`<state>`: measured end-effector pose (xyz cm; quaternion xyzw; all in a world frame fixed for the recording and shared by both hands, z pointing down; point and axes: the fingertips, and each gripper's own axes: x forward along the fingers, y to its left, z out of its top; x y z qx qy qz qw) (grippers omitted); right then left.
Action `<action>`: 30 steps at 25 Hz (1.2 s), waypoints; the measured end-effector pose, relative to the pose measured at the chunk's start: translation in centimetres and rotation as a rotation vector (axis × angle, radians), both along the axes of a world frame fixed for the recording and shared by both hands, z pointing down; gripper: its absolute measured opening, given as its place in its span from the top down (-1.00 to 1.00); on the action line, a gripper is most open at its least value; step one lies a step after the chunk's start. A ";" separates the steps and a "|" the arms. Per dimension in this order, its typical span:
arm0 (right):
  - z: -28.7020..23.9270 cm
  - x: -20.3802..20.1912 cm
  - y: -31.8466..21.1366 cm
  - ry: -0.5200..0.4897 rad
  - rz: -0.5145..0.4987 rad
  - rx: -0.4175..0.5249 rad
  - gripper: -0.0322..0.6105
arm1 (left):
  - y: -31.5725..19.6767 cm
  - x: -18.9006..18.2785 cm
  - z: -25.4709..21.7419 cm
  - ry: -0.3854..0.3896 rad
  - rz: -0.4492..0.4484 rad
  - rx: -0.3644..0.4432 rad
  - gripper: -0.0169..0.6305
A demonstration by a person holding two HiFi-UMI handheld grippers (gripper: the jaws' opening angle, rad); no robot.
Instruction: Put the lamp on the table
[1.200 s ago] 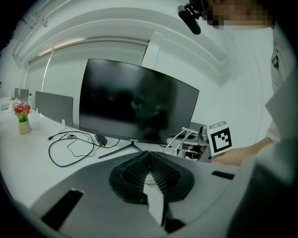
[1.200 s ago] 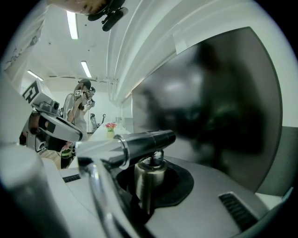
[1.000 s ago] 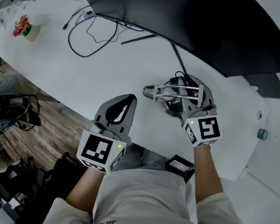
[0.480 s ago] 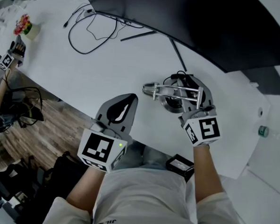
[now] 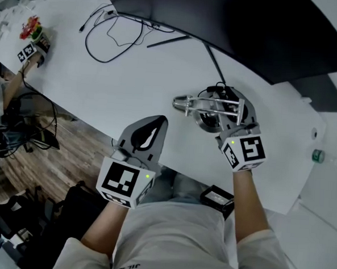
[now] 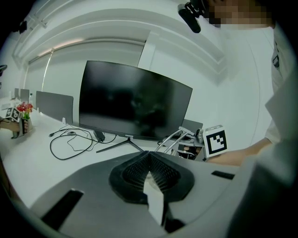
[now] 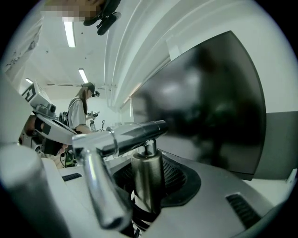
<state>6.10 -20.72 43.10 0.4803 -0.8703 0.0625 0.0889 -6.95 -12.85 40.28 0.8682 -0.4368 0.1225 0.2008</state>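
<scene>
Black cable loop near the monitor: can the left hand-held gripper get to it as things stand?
Probably yes. Only bare white table lies between the left hand-held gripper and the cable loop; the lamp stands off to the right, clear of that path.

Bright metal on a matt white top.
The lamp is polished chrome; the table smooth, matt white; the floor grained wood; the monitor screen dark and glossy; the left gripper matt grey plastic with ribbed pads.
</scene>
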 end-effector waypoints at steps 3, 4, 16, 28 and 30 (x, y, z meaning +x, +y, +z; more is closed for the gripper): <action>0.2 0.0 0.2 0.001 0.002 -0.008 0.48 | 0.3 0.0 0.1 0.001 0.000 -0.004 0.94; 0.3 0.1 0.3 0.001 0.002 -0.012 0.46 | 0.4 0.0 0.1 0.002 0.000 -0.005 0.94; 0.9 0.8 1.7 0.005 0.006 -0.043 0.33 | 1.0 0.8 -0.4 -0.005 0.015 0.007 0.94; 1.0 1.6 3.5 0.006 0.007 -0.058 0.32 | 1.6 2.1 -0.7 -0.007 0.040 0.022 0.94; 1.1 1.8 4.0 0.002 0.010 -0.062 0.32 | 1.8 2.4 -0.8 -0.005 0.046 0.021 0.94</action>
